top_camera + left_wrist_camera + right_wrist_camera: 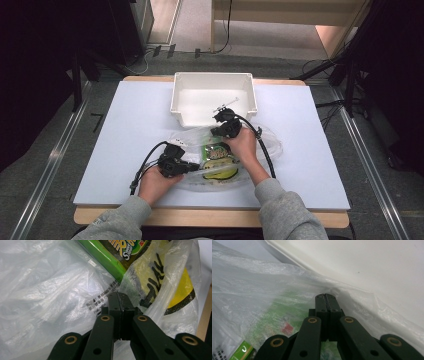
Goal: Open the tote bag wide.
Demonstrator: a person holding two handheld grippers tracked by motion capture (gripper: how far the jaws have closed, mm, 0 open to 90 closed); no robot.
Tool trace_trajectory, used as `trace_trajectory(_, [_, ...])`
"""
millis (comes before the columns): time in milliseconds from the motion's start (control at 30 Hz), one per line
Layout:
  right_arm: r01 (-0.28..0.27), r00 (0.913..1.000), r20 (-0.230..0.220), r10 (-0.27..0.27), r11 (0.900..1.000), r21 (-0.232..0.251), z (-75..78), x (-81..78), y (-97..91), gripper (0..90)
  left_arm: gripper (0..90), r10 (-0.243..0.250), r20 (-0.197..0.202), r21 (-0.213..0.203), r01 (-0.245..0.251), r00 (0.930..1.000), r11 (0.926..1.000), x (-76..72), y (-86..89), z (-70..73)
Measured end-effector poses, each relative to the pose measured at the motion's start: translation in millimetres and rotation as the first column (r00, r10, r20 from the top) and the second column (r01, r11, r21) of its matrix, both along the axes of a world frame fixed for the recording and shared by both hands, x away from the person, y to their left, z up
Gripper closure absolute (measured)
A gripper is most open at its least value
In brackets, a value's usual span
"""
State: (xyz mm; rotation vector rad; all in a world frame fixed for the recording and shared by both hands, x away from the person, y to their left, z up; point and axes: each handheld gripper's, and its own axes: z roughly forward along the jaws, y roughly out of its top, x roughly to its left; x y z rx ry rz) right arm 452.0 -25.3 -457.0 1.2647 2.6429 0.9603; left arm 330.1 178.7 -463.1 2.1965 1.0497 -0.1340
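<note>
Plastic bag [260, 145], clear & crumpled, lies on the white surface [130, 150] just in front of the white bin [214, 97], near the middle of the surface. Inside it: a green snack packet [218, 151] w/ dark printed panel, and a yellow item w/ black markings [220, 173] on the side nearer the person.

Left hand-held gripper [192, 167] sits at the bag's left edge, person's left hand [155, 182] wrapped round its body, cable trailing off to the left. In the left gripper view its jaws are clenched, pressed flat together w/ no gap, tips [120, 296] lying against the clear film next to a patch of small black print; green packet [105, 257] sits above & the yellow item [175, 285] to the right behind the film. Whether a fold of film is pinched between the jaws, can't tell.

Right hand-held gripper [220, 119] is at the bag's far edge, close to the bin's front wall, right hand [243, 145] resting over the bag. In the right gripper view its jaws are clenched too, tips [326, 298] at the spot where the bag's film [249, 290] meets the bin wall [362, 265]; green packet shows blurred through the film lower left [277, 317]. Can't tell if film is caught there either.

Bin holds a small thin object [226, 105], too small to identify. Grey sleeves come in from the bottom of the high view.
</note>
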Motion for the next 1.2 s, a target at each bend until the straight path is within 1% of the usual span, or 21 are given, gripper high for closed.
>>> trace_trajectory(67, [0.006,1.0,0.001,-0.006,1.0,0.002,-2.6,0.7,0.8,90.0,90.0,-0.011,-0.005,0.003,0.011,0.9999,0.9999,-1.6,-0.6,0.4])
trace_trajectory(100, [0.008,1.0,-0.002,-0.008,0.9999,0.008,-2.9,1.1,0.6,90.0,90.0,-0.019,-0.014,0.003,0.019,0.9997,0.9998,-3.0,-1.1,0.8])
trace_trajectory(133, [0.011,0.9999,-0.001,-0.011,0.9999,0.008,-2.9,1.1,0.8,90.0,90.0,-0.03,-0.02,0.001,0.03,0.9994,0.9996,-4.3,-1.4,0.9])
trace_trajectory(167, [0.009,0.9999,0.006,-0.009,1.0,0.002,-3.0,0.7,1.1,90.0,90.0,-0.05,-0.026,0.011,0.05,0.9984,0.9987,-6.6,-1.7,1.3])
trace_trajectory(200, [0.006,0.9999,0.013,-0.006,1.0,-0.003,-2.9,0.0,1.8,90.0,90.0,-0.063,-0.032,0.008,0.063,0.9975,0.998,-9.5,-2.1,1.3])
trace_trajectory(233, [0.007,0.9998,0.019,-0.007,0.9999,-0.011,-2.7,-0.8,2.5,90.0,90.0,-0.075,-0.038,0.018,0.076,0.9964,0.9969,-12.1,-1.8,2.0])
trace_trajectory(267, [0.0,0.9996,0.028,0.0,0.9999,-0.015,-2.8,-0.9,3.0,90.0,90.0,-0.084,-0.044,0.017,0.085,0.9955,0.9962,-16.1,-1.5,2.5])
trace_trajectory(333, [0.009,0.9996,0.028,-0.008,0.9997,-0.021,-2.6,-1.9,3.8,90.0,90.0,-0.095,-0.05,0.02,0.096,0.9942,0.9952,-20.0,-0.8,2.6])
trace_trajectory(367, [0.01,0.9995,0.03,-0.009,0.9998,-0.019,-2.9,-1.9,3.6,90.0,90.0,-0.103,-0.061,0.008,0.104,0.9928,0.9946,-24.5,-0.3,2.0])
trace_trajectory(433, [0.019,0.9994,0.03,-0.018,0.9997,-0.017,-2.9,-2.2,3.8,90.0,90.0,-0.11,-0.063,0.006,0.111,0.9919,0.9938,-29.6,0.8,1.9])
trace_trajectory(467, [0.022,0.9993,0.03,-0.022,0.9996,-0.018,-2.9,-2.6,4.1,90.0,90.0,-0.123,-0.063,0.009,0.124,0.9904,0.9923,-32.7,2.5,1.9])
trace_trajectory(567, [0.03,0.999,0.033,-0.03,0.9994,-0.015,-3.2,-3.1,4.4,90.0,90.0,-0.119,-0.069,-0.002,0.119,0.9905,0.9929,-40.6,5.8,1.3])
trace_trajectory(700, [0.041,0.9982,0.043,-0.041,0.9992,-0.005,-4.3,-2.8,4.3,90.0,90.0,-0.129,-0.065,-0.015,0.128,0.9895,0.9916,-50.5,9.8,1.2])
trace_trajectory(733, [0.042,0.9981,0.046,-0.042,0.9991,-0.005,-4.4,-2.6,4.3,90.0,90.0,-0.131,-0.062,-0.012,0.13,0.9894,0.9914,-53.6,9.5,0.9])
trace_trajectory(767, [0.042,0.998,0.048,-0.042,0.9991,-0.005,-4.6,-2.4,4.1,90.0,90.0,-0.141,-0.058,-0.009,0.141,0.9882,0.99,-55.7,9.6,0.7])
trace_trajectory(833, [0.045,0.998,0.045,-0.045,0.999,-0.001,-4.8,-2.1,4.1,90.0,90.0,-0.158,-0.072,-0.007,0.158,0.9848,0.9875,-62.7,8.9,0.6])
trace_trajectory(933, [0.047,0.9981,0.039,-0.048,0.9989,0.005,-4.7,-1.6,4.0,90.0,90.0,-0.176,-0.102,-0.02,0.175,0.9791,0.9844,-71.8,9.8,-0.2])
trace_trajectory(1000, [0.052,0.9979,0.038,-0.052,0.9986,0.008,-4.8,-1.4,4.3,90.0,90.0,-0.171,-0.105,-0.032,0.169,0.9796,0.9851,-73.5,12.0,-0.7])
trace_trajectory(1100, [0.053,0.9978,0.039,-0.053,0.9986,0.007,-4.7,-1.3,4.4,90.0,90.0,-0.147,-0.095,-0.041,0.144,0.9845,0.9887,-69.2,15.4,-0.4])
trace_trajectory(1133, [0.053,0.9979,0.037,-0.053,0.9986,0.006,-4.5,-1.4,4.4,90.0,90.0,-0.132,-0.092,-0.047,0.128,0.987,0.9906,-67.6,15.7,0.0])
trace_trajectory(1200, [0.05,0.9986,0.016,-0.05,0.9986,0.019,-3.2,-1.7,3.8,90.0,90.0,-0.121,-0.08,-0.054,0.117,0.9895,0.9917,-64.5,16.1,2.2])
